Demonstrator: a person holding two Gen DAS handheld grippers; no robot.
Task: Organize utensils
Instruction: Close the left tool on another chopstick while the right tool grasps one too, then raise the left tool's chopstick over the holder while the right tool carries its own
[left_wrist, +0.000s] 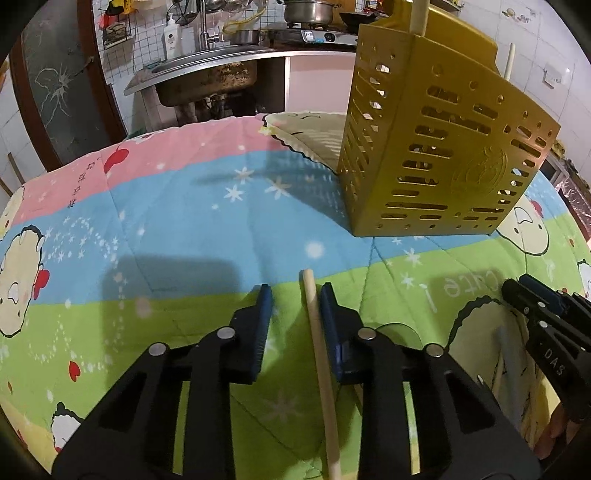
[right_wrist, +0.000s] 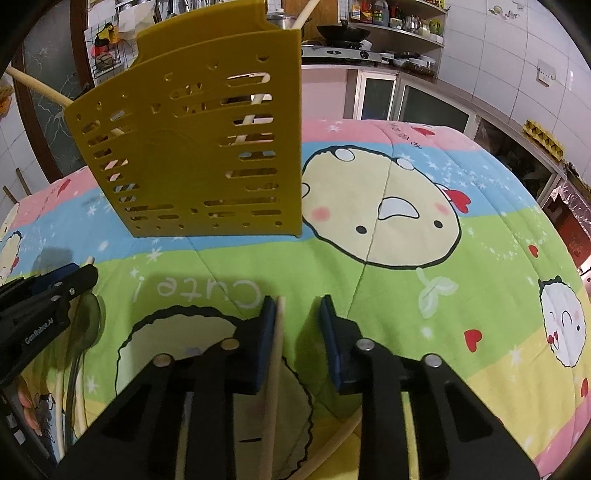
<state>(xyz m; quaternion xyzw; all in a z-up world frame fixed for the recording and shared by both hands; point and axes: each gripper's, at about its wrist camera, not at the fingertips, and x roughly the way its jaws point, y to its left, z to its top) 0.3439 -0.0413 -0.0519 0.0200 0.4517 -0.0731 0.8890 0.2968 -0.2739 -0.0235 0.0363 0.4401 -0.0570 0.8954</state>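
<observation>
A yellow slotted utensil holder (left_wrist: 436, 147) (right_wrist: 199, 147) stands upright on the cloth, with pale wooden handles (right_wrist: 33, 83) sticking out of its top. My left gripper (left_wrist: 295, 299) is low over the cloth in front of it. A pale wooden chopstick (left_wrist: 321, 362) lies between its jaws against the right pad, and the left pad stands apart. My right gripper (right_wrist: 298, 306) also straddles a pale chopstick (right_wrist: 275, 362), which touches its left pad only. Each gripper's tip shows at the edge of the other's view: the right gripper (left_wrist: 517, 291), the left gripper (right_wrist: 85, 275).
A quilted cartoon cloth (right_wrist: 406, 280) in pink, blue, green and yellow covers the table. More pale sticks (right_wrist: 59, 387) and a green translucent utensil (right_wrist: 88, 321) lie between the grippers. A sink (left_wrist: 207, 79) and stove counter (right_wrist: 340, 51) stand behind the table.
</observation>
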